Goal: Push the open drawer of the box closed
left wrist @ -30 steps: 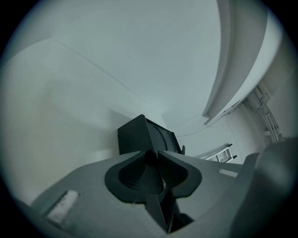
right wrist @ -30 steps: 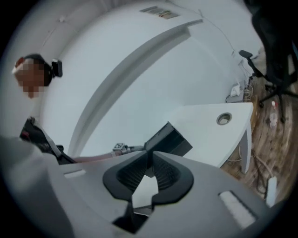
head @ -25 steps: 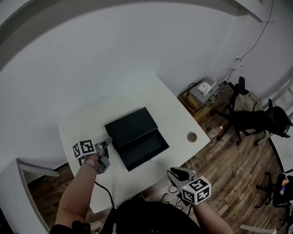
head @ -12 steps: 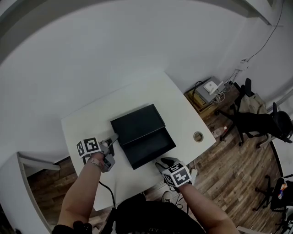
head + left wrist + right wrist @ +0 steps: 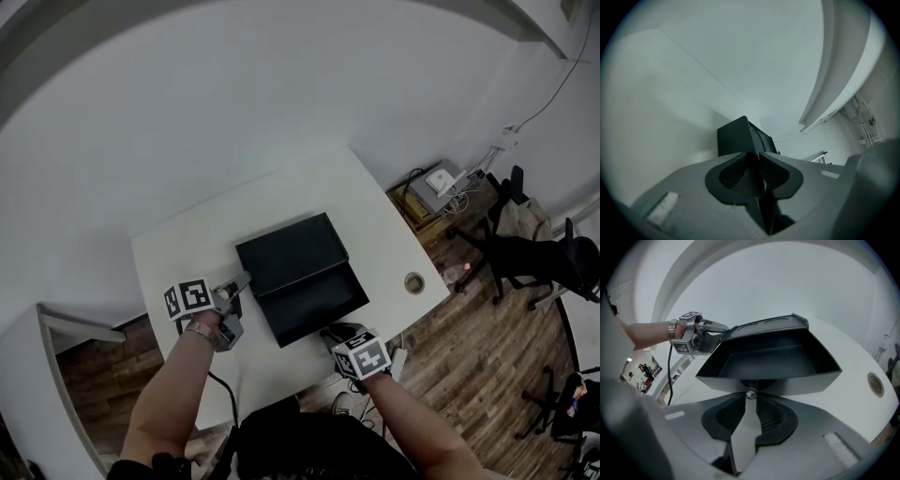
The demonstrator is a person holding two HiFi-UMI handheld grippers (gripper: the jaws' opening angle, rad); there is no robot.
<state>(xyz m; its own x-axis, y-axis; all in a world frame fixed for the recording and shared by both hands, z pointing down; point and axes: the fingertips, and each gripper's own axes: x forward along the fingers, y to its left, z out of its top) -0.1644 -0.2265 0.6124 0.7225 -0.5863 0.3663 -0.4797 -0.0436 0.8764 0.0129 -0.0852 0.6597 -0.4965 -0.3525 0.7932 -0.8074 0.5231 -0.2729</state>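
Drawer (image 5: 314, 302) stands pulled out of the black box (image 5: 291, 253) toward the near edge of the white table (image 5: 178, 253). Its mouth faces up and its front faces the person. Box and drawer both run long from left to right, roughly along that edge, about mid-table.

Only the right gripper view shows the drawer's small silver knob (image 5: 750, 393) and its dark inside. The head view alone shows the whole tabletop. It is bare to the left, far side and right of the box, with a round hole (image 5: 413, 282) near the right edge. Only a narrow strip lies between the drawer front and the near edge.

The right gripper (image 5: 328, 330) sits in that strip. Its tongs have just been closing and stand all but pressed together, tips at the knob, nothing pinched between them.

The left gripper (image 5: 242, 280) rests at the box's left end, tongs likewise nearly together on nothing. In its own view the box's corner lies just beyond the tips.
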